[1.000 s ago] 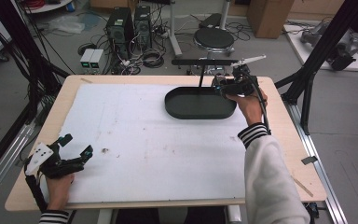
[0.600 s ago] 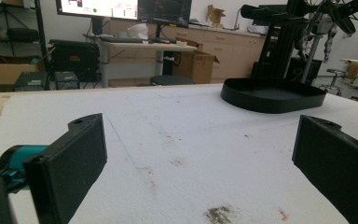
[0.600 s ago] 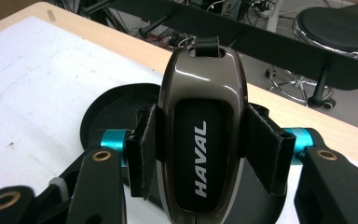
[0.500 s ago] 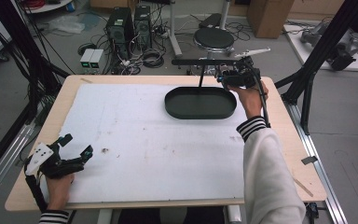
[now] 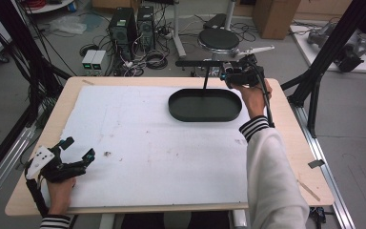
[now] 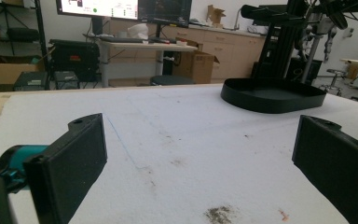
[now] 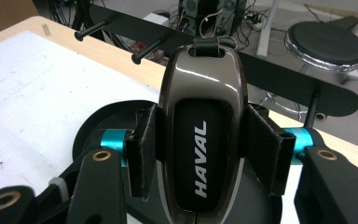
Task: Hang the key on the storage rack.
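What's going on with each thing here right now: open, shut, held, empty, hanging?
Right gripper: shut on the key fob, held up by the rack's bar.
Key fob: clamped between the jaws, strap loop at its far end, not hung on a peg.
Key rack: upright on its oval tray; the pegs seen past the fob are bare.
Tray: empty.
Left gripper: open, holding nothing, low at the table's near corner.
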`<state>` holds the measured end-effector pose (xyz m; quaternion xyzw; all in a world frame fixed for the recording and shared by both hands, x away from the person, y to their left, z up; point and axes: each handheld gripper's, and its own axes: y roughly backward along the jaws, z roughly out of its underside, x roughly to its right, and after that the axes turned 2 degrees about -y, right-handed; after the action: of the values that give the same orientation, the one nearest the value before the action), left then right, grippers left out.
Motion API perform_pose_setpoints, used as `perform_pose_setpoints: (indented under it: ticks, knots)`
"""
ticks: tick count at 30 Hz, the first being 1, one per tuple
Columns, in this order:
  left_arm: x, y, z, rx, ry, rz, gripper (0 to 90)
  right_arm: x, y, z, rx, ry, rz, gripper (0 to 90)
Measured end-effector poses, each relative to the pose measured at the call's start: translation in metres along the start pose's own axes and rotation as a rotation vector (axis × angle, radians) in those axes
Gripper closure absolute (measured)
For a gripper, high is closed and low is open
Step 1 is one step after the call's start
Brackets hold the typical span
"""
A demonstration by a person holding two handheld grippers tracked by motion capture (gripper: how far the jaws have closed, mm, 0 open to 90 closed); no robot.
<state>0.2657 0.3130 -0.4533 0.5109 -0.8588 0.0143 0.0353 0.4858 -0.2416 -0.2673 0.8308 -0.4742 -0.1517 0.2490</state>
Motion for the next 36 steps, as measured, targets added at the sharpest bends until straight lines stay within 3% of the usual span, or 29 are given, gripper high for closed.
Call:
perform_pose_setpoints:
  ticks: [4, 26, 33, 36]
  knots:
    - [0.0, 0.0, 0.0, -0.002, 0.001, 0.0, 3.4, 0.0, -0.001, -0.005, 0.013, 0.012, 0.013, 47.9]
    - [0.0, 0.0, 0.0, -0.001, 0.0, -0.001, 3.4, 0.007, -0.011, -0.005, 0.052, -0.023, 0.046, 47.9]
    - [0.0, 0.0, 0.0, 0.0, -0.002, -0.001, 3.4, 0.011, -0.013, -0.003, 0.041, -0.025, 0.057, 47.8]
    - [0.0, 0.0, 0.0, -0.001, -0.001, 0.0, 3.4, 0.011, -0.014, -0.001, 0.006, -0.01, 0.086, 47.8]
